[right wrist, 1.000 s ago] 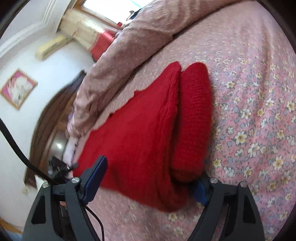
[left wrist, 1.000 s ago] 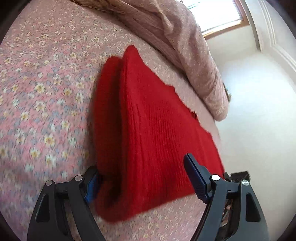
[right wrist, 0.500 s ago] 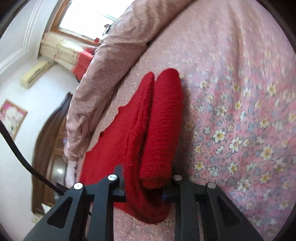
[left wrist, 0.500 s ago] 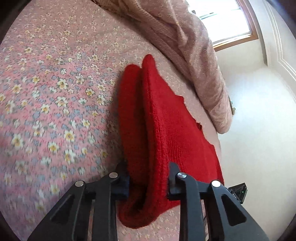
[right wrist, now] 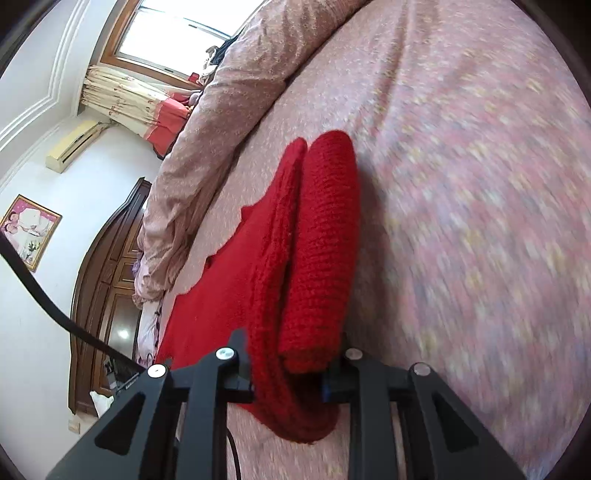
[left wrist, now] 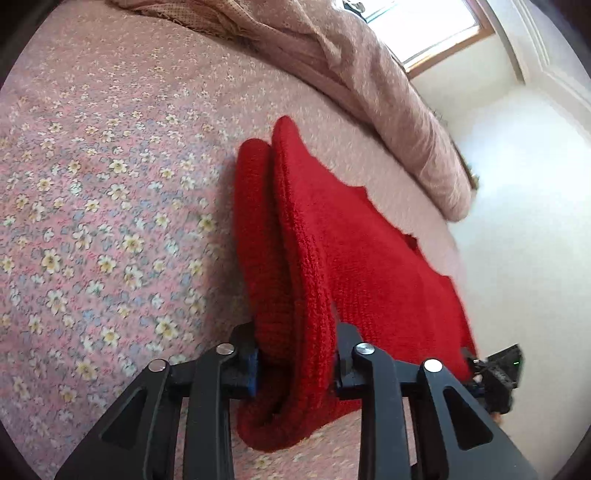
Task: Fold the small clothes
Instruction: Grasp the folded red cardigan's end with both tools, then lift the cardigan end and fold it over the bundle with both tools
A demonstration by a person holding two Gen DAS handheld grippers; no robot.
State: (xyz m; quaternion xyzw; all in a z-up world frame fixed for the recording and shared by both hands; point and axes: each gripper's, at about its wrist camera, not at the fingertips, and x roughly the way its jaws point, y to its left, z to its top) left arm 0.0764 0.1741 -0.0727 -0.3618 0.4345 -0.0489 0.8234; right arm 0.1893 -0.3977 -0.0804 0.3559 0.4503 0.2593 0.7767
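Observation:
A red knitted garment lies partly folded on the pink floral bedspread. Its folded edge forms a thick double roll. My left gripper is shut on one end of that roll. My right gripper is shut on the other end of the same red garment. The gripped fold stands raised between the fingers, while the rest of the garment trails flat on the bed toward its edge.
A bunched pink quilt lies along the far side of the bed, also in the right wrist view. The bed edge and white floor are beyond the garment. A dark wooden headboard and a window stand at the left.
Both grippers were open around the folded edge one second ago. They have closed on it and lifted it slightly. The right view now shows motion blur on the bedspread.

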